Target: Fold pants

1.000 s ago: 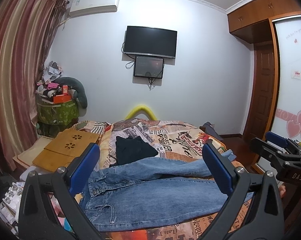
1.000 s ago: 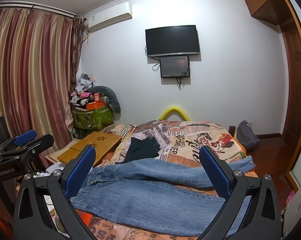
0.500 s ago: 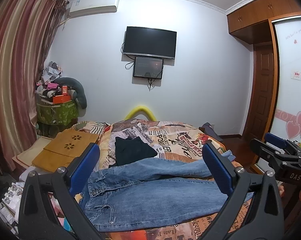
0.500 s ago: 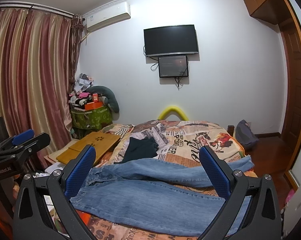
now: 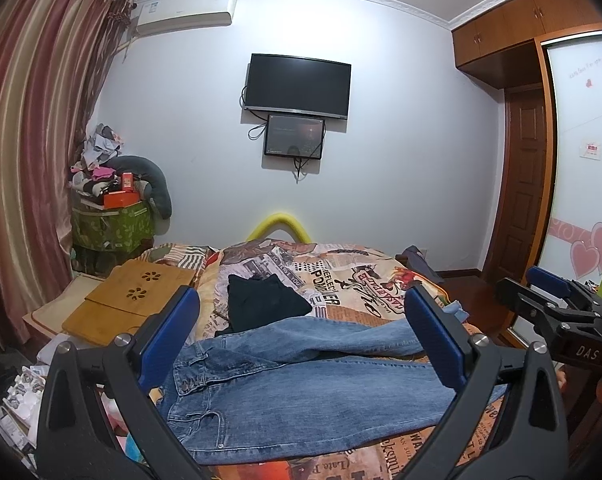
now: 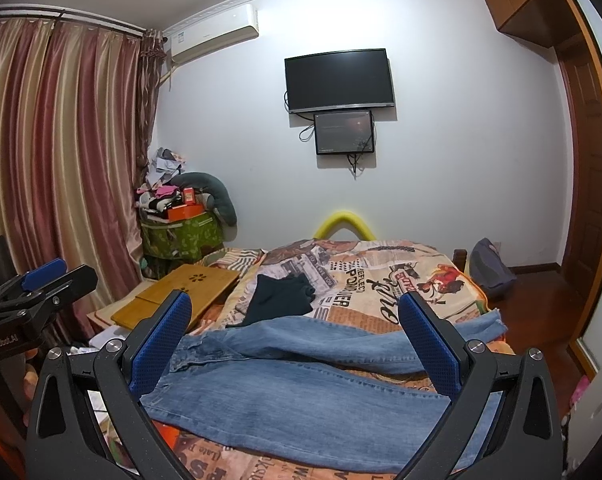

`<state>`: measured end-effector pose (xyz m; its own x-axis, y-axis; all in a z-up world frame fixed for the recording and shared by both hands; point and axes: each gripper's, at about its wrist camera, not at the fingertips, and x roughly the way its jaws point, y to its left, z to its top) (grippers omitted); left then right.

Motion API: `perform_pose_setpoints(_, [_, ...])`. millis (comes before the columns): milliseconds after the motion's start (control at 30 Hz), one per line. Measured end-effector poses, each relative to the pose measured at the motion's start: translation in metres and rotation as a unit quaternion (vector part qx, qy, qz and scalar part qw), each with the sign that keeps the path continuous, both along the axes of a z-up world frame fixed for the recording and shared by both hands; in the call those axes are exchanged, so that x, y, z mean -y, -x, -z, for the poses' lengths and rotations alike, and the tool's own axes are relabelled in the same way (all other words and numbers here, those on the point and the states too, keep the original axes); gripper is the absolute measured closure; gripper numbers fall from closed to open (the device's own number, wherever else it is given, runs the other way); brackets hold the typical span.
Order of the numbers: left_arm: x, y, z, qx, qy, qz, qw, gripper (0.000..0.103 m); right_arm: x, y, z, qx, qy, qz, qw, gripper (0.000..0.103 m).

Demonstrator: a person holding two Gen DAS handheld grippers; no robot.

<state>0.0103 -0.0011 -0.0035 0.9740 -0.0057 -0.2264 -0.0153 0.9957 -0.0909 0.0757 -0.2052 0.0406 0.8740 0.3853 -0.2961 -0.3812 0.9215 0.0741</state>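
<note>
While both tongs [image 5: 301, 336] [image 6: 295, 334] gape | faded denim jeans [image 5: 301, 384] lie flat, unfolded, on printed bedspread [image 5: 341, 280]

Ahead of the left hand-held gripper [image 5: 301, 336], whose black frame carries blue pads, lie faded blue denim pants [image 5: 301, 392]. Beyond them a black garment [image 5: 261, 304] rests on a bedspread [image 5: 341, 276] printed in orange, cream and newspaper-style lettering. Left hang curtains [image 5: 29, 140] striped maroon and gold.
</note>
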Motion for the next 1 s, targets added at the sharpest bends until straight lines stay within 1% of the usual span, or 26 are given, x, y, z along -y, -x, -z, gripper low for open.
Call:
perform_pose_setpoints(333, [0.001, -0.005, 0.002, -0.006, -0.001, 0.004, 1.0000, 0.000, 0.002, -0.007, 0.003, -0.004, 0.004, 0.003, 1.000, 0.000])
perform_pose_setpoints(500, [-0.001, -0.016, 0.005, -0.013, 0.000, 0.018, 0.9998, 0.000, 0.001, -0.017, 0.007, -0.009, 0.010, 0.002, 1.000, 0.000])
perform_pose_setpoints(600, [-0.005, -0.029, 0.011, -0.021, -0.002, 0.014, 0.9997, 0.000, 0.002, -0.031, 0.014, -0.017, 0.016, 0.002, 1.000, 0.000])
perform_pose_setpoints(700, [-0.012, -0.047, 0.019, -0.037, 0.000, 0.012, 0.9993, 0.000, 0.003, -0.052, 0.025, -0.032, 0.023, 0.002, 0.999, 0.000])
perform_pose_setpoints(767, [-0.021, -0.068, 0.027, -0.053, -0.001, 0.002, 0.9986, 0.000, 0.004, -0.065, 0.033, -0.038, 0.026, 0.003, 0.999, 0.000])
perform_pose_setpoints(833, [-0.033, -0.088, 0.035, -0.069, -0.003, -0.008, 0.9976, 0.000, 0.006, -0.088, 0.043, -0.041, 0.037, 0.008, 0.998, 0.000])
perform_pose_setpoints(900, [-0.045, -0.110, 0.044, -0.090, -0.002, -0.020, 0.9958, 0.000, 0.009, -0.109, 0.052, -0.046, 0.045, 0.010, 0.998, 0.000])
perform_pose_setpoints(933, [-0.055, -0.128, 0.051, -0.107, 0.000, -0.025, 0.9939, 0.000, 0.011, -0.113, 0.053, -0.048, 0.047, 0.011, 0.998, 0.000])
perform_pose_setpoints(967, [-0.063, -0.141, 0.057, -0.122, 0.001, -0.028, 0.9921, 0.000, 0.013, -0.130, 0.059, -0.055, 0.053, 0.010, 0.997, 0.000])
perform_pose_setpoints(1000, [-0.069, -0.149, 0.062, -0.131, 0.003, -0.031, 0.9909, 0.000, 0.014, -0.134, 0.061, -0.057, 0.056, 0.010, 0.997, 0.000])
